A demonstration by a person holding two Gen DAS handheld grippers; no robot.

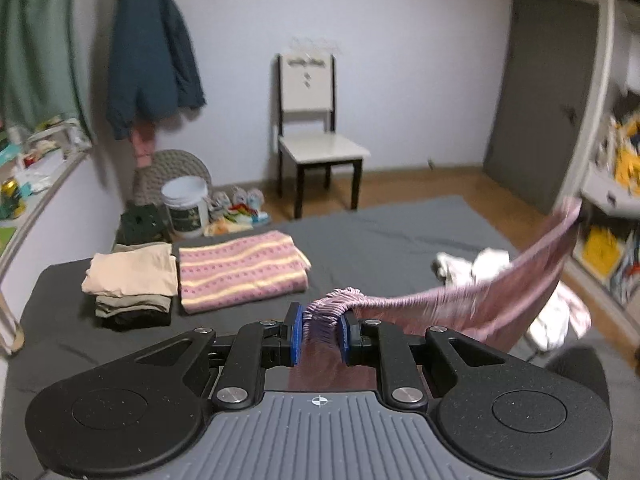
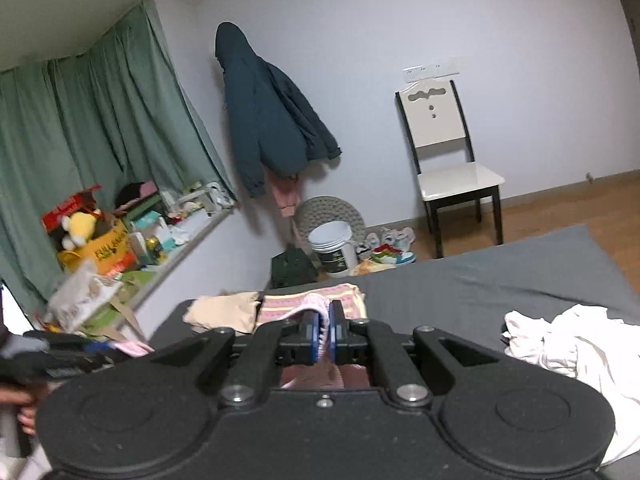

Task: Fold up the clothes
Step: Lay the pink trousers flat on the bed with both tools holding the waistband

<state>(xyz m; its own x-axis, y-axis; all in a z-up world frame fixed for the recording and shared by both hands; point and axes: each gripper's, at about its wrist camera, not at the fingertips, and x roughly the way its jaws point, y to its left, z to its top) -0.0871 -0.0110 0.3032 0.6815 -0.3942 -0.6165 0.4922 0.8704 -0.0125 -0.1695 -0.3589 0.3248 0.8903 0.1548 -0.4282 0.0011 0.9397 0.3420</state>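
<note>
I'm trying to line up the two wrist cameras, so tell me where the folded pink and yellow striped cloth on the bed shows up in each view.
Left wrist view: the striped cloth lies left of centre on the dark bed, right of the folded beige stack.
Right wrist view: the striped cloth is at centre, largely hidden behind the right gripper.
Shared landmark: the white chair against the far wall.

Pale lilac-white wall (image 2: pixel 500 20) at back w/ a white-seated, dark-legged chair (image 1: pixel 316 136) against it, on wood-plank floor (image 2: pixel 560 216). Dark teal jacket (image 2: pixel 268 120) hangs in corner. Green curtains (image 2: pixel 92 120) over cluttered window ledge (image 2: pixel 192 236). Grey door (image 1: pixel 540 112) right. White plastic bucket (image 1: pixel 186 206) by wall.
</note>
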